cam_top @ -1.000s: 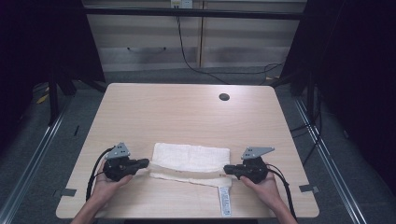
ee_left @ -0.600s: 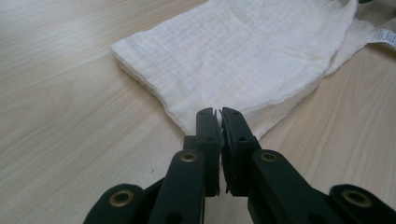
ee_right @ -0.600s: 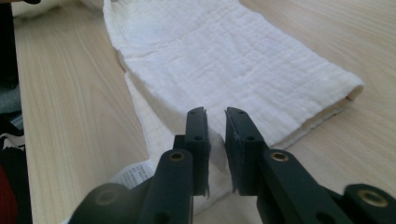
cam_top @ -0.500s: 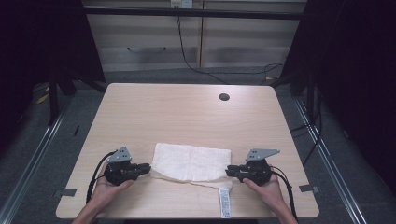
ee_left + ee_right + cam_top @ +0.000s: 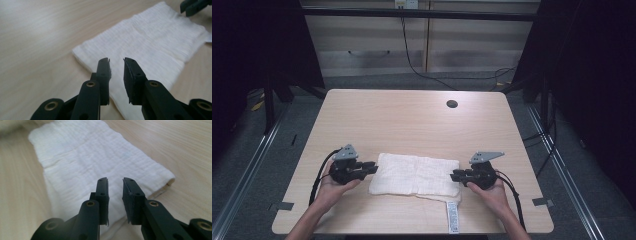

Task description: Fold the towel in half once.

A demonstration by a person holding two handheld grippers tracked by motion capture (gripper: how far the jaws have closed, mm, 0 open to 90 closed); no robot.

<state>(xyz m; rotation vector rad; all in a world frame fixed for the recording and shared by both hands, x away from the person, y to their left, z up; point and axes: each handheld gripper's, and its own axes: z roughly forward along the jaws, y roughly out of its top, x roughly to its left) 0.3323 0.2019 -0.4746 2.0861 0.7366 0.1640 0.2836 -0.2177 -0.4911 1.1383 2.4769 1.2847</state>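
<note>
The left gripper [image 5: 371,167] has its jaws slightly parted with nothing between them; they have just been opening, and hover at the left end of the folded white towel [image 5: 417,175]. The right gripper [image 5: 456,176] likewise has just spread its jaws a little, empty, at the towel's right end. The towel lies flat on the wooden surface [image 5: 412,120] near the person's edge, between both hands, its white label [image 5: 452,217] trailing toward that edge.

Lab: bare desk [image 5: 412,120], floor rails [image 5: 247,170], cables [image 5: 412,55].
</note>
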